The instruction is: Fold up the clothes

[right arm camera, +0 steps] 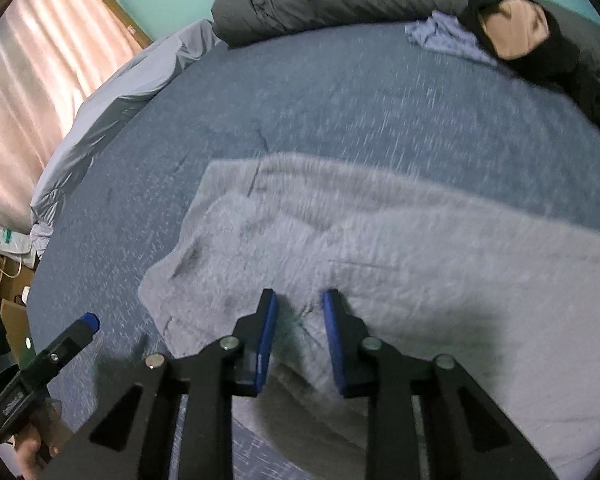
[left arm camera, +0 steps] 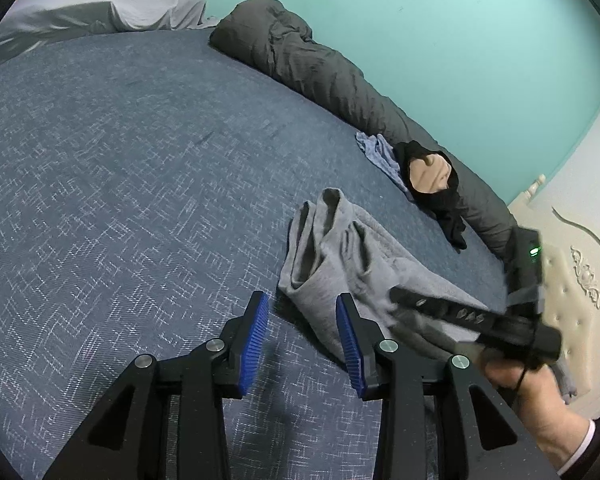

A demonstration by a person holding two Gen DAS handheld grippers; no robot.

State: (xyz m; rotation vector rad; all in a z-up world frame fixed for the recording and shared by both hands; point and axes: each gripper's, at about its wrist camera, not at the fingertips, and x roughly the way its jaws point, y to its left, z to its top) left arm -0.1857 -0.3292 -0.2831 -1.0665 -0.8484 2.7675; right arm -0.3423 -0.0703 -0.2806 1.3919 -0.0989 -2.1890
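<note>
Two sets of tongs are mine, and neither grips anything: my left gripper (left arm camera: 302,304) hangs over the blue bedsheet (left arm camera: 120,184) with its blue pads (left arm camera: 256,336) spread wide and nothing between them, and my right gripper (right arm camera: 299,300) hovers with its pads parted over the grey garment (right arm camera: 380,240), the cloth showing in the gap; whether the tips touch the fabric I cannot tell, as that view is blurred. The grey garment lies on the sheet just ahead and to the right of my left tongs, its near edge beside the right-hand pad, with rumpled folds (left arm camera: 324,232) standing up at its far end. From the right wrist it spreads broadly under and beyond my tongs, its left edge ending on the sheet near where my left gripper (right arm camera: 88,322) shows. Beyond the garment, near the wall side, lie a black garment (left arm camera: 440,200) with a tan patch and a pale blue cloth (left arm camera: 380,152), both against the rolled dark grey duvet (left arm camera: 320,64) that runs along the teal wall (left arm camera: 460,40). To the left the sheet stretches wide up to the grey pillow (left arm camera: 100,8); a cream headboard (left arm camera: 572,272) bounds the right.
</note>
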